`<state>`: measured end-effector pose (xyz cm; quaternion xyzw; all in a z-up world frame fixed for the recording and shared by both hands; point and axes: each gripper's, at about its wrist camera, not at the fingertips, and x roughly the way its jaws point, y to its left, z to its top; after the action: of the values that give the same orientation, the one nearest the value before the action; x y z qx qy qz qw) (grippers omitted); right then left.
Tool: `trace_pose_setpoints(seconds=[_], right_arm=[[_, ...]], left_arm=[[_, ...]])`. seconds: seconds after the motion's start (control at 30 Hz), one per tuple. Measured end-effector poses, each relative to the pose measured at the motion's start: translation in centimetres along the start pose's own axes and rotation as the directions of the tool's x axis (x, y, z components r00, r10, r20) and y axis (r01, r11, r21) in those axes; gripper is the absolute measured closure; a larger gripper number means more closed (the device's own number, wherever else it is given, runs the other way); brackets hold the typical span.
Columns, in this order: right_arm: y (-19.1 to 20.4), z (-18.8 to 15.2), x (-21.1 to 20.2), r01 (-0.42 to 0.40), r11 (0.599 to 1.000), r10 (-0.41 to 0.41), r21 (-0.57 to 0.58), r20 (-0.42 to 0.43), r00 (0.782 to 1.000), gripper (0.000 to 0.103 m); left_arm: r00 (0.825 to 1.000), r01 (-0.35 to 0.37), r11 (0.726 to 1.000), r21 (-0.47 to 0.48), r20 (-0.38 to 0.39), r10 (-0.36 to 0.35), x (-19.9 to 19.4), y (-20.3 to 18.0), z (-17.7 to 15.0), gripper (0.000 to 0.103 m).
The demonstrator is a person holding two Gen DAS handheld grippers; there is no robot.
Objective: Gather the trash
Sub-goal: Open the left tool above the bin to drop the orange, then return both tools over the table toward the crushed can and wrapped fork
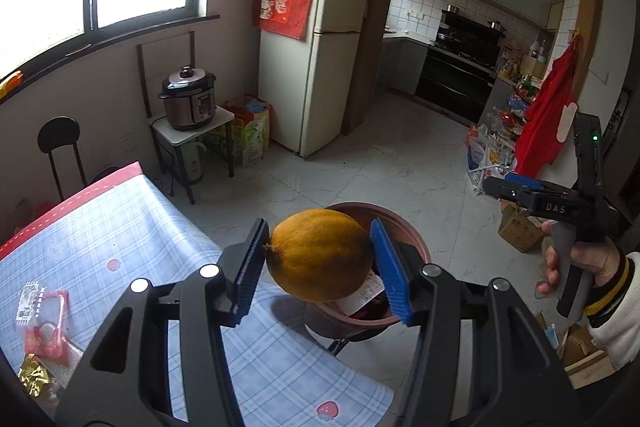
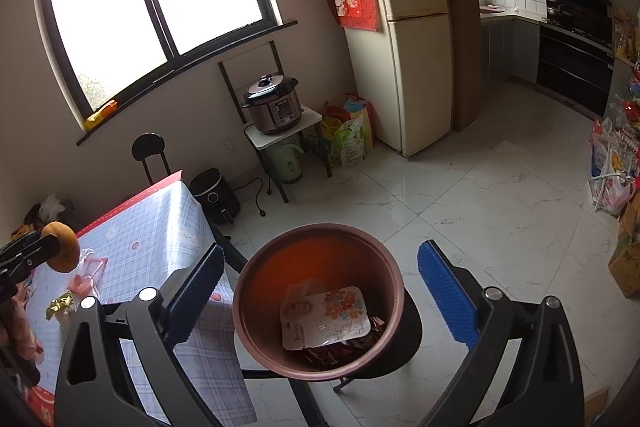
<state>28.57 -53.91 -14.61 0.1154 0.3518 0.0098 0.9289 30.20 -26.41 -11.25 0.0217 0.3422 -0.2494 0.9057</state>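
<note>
Desk [image 1: 168, 239]: blue-checked cloth with red border and strawberry prints; on it a red-and-white wrapper [image 1: 46, 323] and a gold foil wrapper [image 1: 34, 377]. Tiled floor [image 2: 480, 195]: carries black stool [image 2: 408, 331] bearing the brown bin [image 2: 256, 315], just beside the desk

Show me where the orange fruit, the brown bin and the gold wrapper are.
orange fruit [image 1: 318, 255], left wrist view, middle of its peel.
brown bin [image 2: 256, 269], right wrist view, left rim.
gold wrapper [image 1: 34, 375], left wrist view, crinkled foil centre.

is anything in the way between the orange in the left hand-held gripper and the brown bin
Nothing visible. The left hand-held gripper holds the orange near the brown bin, whose open top holds only wrappers low inside. The right hand-held gripper is open and empty, off to the side.
</note>
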Motion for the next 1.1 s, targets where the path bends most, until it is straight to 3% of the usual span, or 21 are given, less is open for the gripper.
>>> trace_pose_setpoints(seconds=[0.27,0.33,0.43,0.67,0.8,0.97,1.1], right_arm=[[-4.3,-1.9,-2.6,0.062,0.995,-0.061,0.080,-0.013,0.998,0.005],[-5.1,-2.2,-2.9,0.075,0.992,-0.074,0.097,-0.017,0.997,0.005],[-5.5,-2.5,-3.3,0.094,0.990,-0.093,0.109,-0.018,0.996,0.005],[-4.7,-1.7,-4.5,0.126,0.987,-0.128,0.101,0.019,0.992,0.005],[-2.8,-0.6,-5.6,0.140,0.988,-0.144,0.068,0.058,0.988,0.005],[0.2,0.4,-7.0,0.163,0.986,-0.166,0.036,0.104,0.981,0.005],[2.3,0.5,-8.1,0.184,0.982,-0.187,0.032,0.140,0.972,0.005]], left_arm=[[0.994,0.101,0.991,0.087,-0.055,-0.097,7.1,-5.5,2.5,0.048],[0.994,0.106,0.990,0.093,-0.018,-0.104,7.4,-6.2,3.2,0.034],[0.995,0.096,0.992,0.087,0.020,-0.098,7.1,-6.3,4.1,0.027],[0.998,-0.006,0.998,0.061,0.057,0.002,3.5,-3.4,3.5,0.008],[0.992,-0.083,0.996,0.023,0.096,0.080,0.1,-0.3,2.8,0.006],[0.973,-0.187,0.982,-0.037,0.132,0.191,-5.4,4.4,1.1,0.006],[0.946,-0.271,0.955,-0.116,0.150,0.287,-10.6,8.9,-1.2,0.006]])
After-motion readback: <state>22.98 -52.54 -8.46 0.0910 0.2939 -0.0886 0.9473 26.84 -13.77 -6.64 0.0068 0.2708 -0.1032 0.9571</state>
